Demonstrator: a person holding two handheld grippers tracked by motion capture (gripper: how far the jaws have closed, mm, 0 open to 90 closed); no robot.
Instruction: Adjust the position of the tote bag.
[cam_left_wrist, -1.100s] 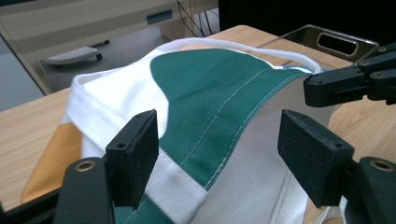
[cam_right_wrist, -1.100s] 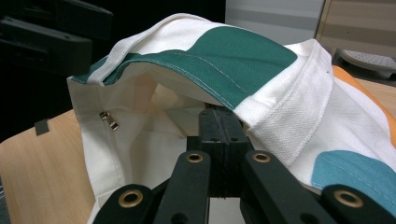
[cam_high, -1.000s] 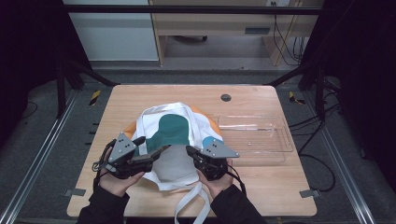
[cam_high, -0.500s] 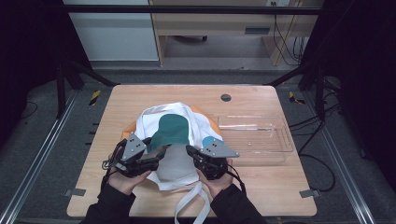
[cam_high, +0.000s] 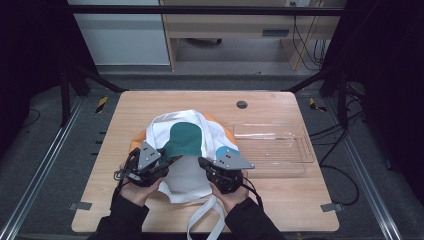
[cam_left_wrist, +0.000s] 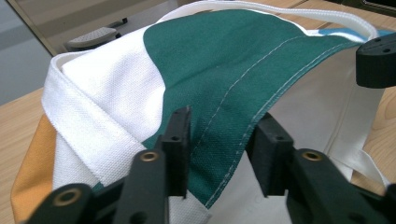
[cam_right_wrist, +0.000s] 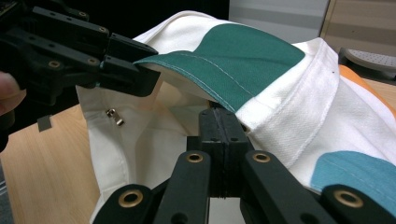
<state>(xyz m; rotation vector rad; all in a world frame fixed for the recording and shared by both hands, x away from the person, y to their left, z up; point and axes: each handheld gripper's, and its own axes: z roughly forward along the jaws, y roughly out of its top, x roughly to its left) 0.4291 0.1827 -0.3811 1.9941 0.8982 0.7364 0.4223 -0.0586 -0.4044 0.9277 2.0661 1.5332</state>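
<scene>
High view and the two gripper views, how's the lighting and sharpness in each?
High view: evenly lit wooden table, dark surroundings, slightly soft, faint glare on the clear tray. Left gripper view: canvas bag weave sharp, the left hand-held gripper near the lens a little blurred. Right gripper view: the right hand-held gripper crisp, background soft, shadow inside the bag.

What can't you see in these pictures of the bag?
- Inside of the tote bag: high view, the green flap covers its mouth.
- Right tool grip: right gripper view, cloth hides what the shut jaws pinch.
- Clear tray: high view, too see-through to tell what it holds.
</scene>
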